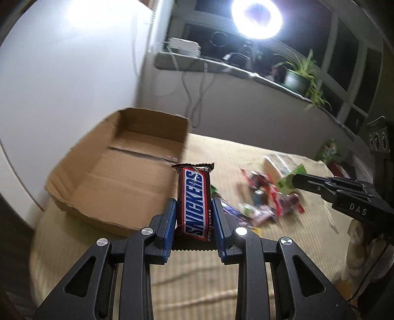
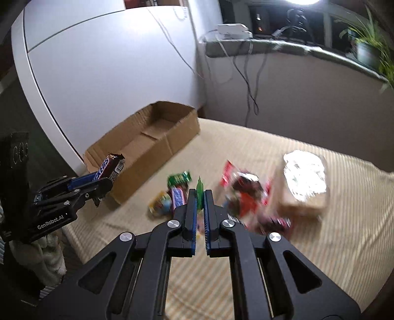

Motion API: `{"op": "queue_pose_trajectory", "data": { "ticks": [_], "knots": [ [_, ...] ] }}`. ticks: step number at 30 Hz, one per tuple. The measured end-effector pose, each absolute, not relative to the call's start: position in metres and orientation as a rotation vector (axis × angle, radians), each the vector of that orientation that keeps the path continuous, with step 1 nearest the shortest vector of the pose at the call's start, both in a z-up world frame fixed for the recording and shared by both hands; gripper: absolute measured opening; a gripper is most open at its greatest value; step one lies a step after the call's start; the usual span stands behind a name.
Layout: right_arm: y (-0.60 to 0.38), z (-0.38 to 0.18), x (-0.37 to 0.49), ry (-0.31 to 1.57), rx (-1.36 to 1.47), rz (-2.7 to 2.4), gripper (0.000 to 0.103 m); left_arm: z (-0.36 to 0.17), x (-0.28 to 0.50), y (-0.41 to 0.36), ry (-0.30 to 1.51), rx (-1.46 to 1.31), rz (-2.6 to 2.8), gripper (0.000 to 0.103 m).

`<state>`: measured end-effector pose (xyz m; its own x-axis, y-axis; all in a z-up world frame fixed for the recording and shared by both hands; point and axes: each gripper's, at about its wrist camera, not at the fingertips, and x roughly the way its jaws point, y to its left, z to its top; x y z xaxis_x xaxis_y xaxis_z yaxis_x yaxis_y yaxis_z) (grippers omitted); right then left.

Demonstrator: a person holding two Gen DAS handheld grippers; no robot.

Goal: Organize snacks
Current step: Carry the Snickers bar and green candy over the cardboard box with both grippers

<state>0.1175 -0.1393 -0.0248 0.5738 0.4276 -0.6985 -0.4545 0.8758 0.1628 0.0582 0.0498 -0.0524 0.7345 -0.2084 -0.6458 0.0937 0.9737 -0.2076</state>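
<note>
My left gripper (image 1: 194,204) is shut on a brown Snickers bar (image 1: 194,199) and holds it upright above the table, just right of the open cardboard box (image 1: 118,182). In the right wrist view the left gripper (image 2: 103,182) with the Snickers bar (image 2: 110,166) is at the box's (image 2: 157,147) near corner. My right gripper (image 2: 200,197) is shut on a thin green wrapped snack (image 2: 200,190), above the pile of snacks (image 2: 246,199). In the left wrist view the right gripper (image 1: 293,181) holds the green snack (image 1: 287,181) over the snack pile (image 1: 266,201).
A beige striped cloth (image 2: 320,241) covers the table. A clear plastic bag on a tan packet (image 2: 304,177) lies right of the pile. A white wall (image 2: 110,73), hanging cables (image 2: 248,81), a window ledge with a potted plant (image 1: 299,76) and a bright lamp (image 1: 256,17) stand behind.
</note>
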Motion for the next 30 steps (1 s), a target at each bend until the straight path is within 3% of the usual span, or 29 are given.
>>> {"op": "queue_pose_trajectory", "data": {
  "ticks": [14,30],
  "knots": [
    [-0.043,-0.021,0.171,0.806,-0.053,0.665,0.005,-0.066,0.081,0.103,0.735,-0.201,-0.052,0.027],
    [0.017,-0.056,0.191,0.880,-0.105,0.767,0.005,-0.075,0.094,0.119,0.761,-0.216,-0.036,0.027]
  ]
}}
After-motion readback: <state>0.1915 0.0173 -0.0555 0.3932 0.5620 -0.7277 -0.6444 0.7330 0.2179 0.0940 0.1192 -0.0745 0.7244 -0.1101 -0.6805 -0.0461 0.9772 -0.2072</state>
